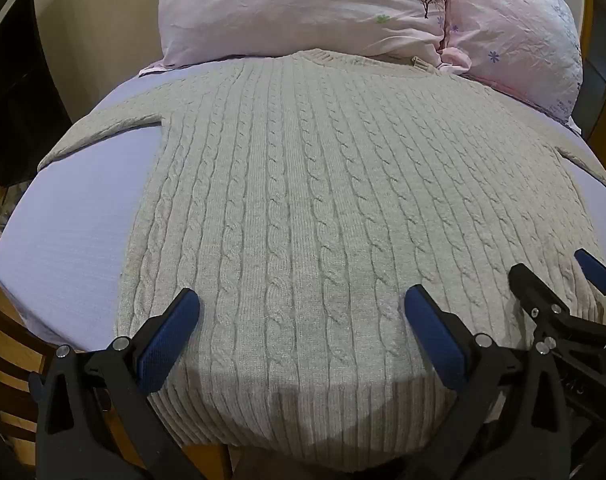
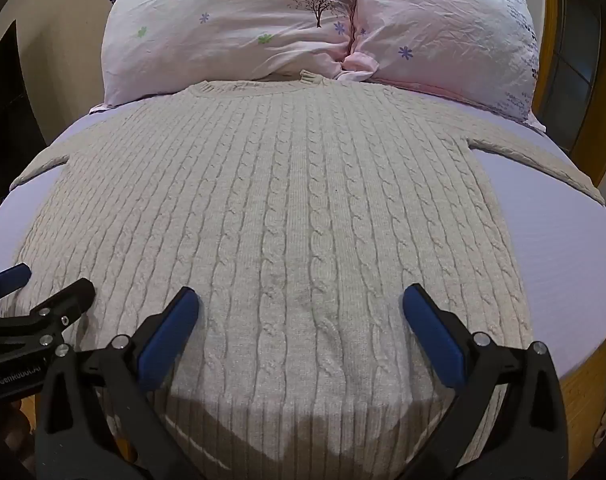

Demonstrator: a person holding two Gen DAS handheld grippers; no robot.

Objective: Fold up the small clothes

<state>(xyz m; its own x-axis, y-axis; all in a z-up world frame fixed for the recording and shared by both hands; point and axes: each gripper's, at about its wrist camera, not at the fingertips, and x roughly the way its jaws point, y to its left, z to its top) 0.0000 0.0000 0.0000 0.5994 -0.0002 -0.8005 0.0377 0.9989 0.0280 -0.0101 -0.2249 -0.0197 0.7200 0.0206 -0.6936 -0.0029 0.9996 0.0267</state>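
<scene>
A cream cable-knit sweater (image 1: 303, 184) lies flat on the bed, neck toward the pillows, sleeves spread to both sides, ribbed hem nearest me. It also fills the right wrist view (image 2: 287, 208). My left gripper (image 1: 303, 308) is open and empty, hovering above the hem's left half. My right gripper (image 2: 301, 308) is open and empty above the hem's right half. The right gripper also shows at the right edge of the left wrist view (image 1: 559, 280). The left gripper shows at the left edge of the right wrist view (image 2: 43, 288).
The sweater lies on a lavender bed sheet (image 1: 71, 220), also seen in the right wrist view (image 2: 563, 248). Two pink flowered pillows (image 1: 303, 8) lie behind the sweater's neck (image 2: 239, 24). A wooden bed frame (image 2: 583, 392) borders the mattress.
</scene>
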